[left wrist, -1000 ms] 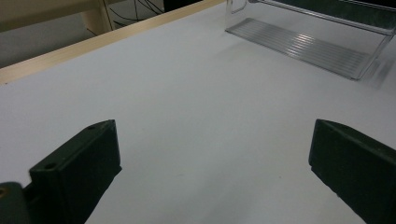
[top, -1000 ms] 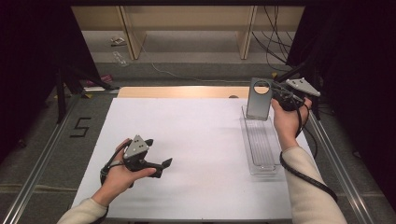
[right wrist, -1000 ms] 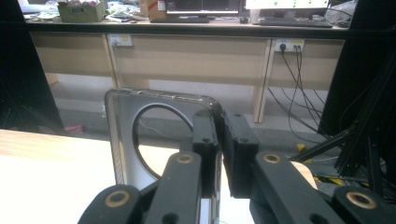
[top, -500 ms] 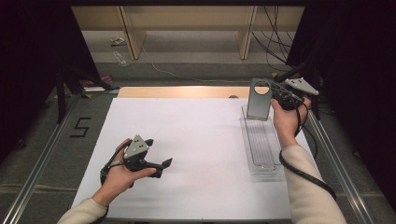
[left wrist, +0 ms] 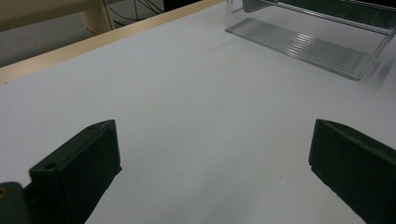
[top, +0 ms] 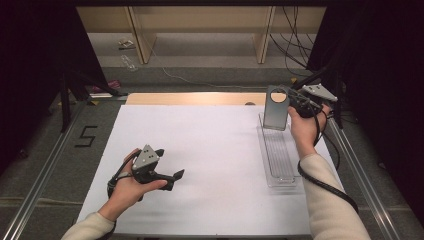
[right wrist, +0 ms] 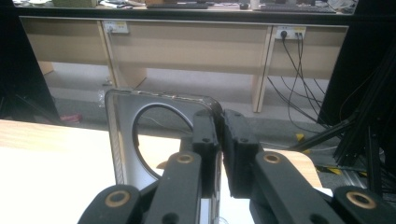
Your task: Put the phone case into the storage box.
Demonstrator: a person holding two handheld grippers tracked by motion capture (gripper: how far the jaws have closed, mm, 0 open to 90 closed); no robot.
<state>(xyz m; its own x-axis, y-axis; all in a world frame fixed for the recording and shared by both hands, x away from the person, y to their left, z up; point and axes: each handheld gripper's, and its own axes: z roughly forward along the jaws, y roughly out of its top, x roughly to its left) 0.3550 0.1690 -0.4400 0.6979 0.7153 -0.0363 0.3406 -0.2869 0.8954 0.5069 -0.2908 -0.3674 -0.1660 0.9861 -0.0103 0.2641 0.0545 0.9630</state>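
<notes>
A dark room surrounds the work area, with a wooden bench (top: 200, 20) standing across the far side and black cables (top: 295, 35) hanging down at the far right. Grey floor (top: 45, 160) shows to the left, marked with a black number 5 (top: 86, 136). A white sheet (top: 210, 165) covers the table, and a strip of bare wood (top: 195, 98) shows along its far edge. A clear plastic tray (top: 278, 156) lies lengthwise on the right part of the sheet. At its far end a grey plate with a round hole (top: 276, 107) stands upright. The right gripper (top: 295, 106) is clamped on that plate's right edge, jaws pressed together. The left gripper (top: 176, 176) hovers low over the near left of the sheet, its jaws spread wide and holding nothing.
</notes>
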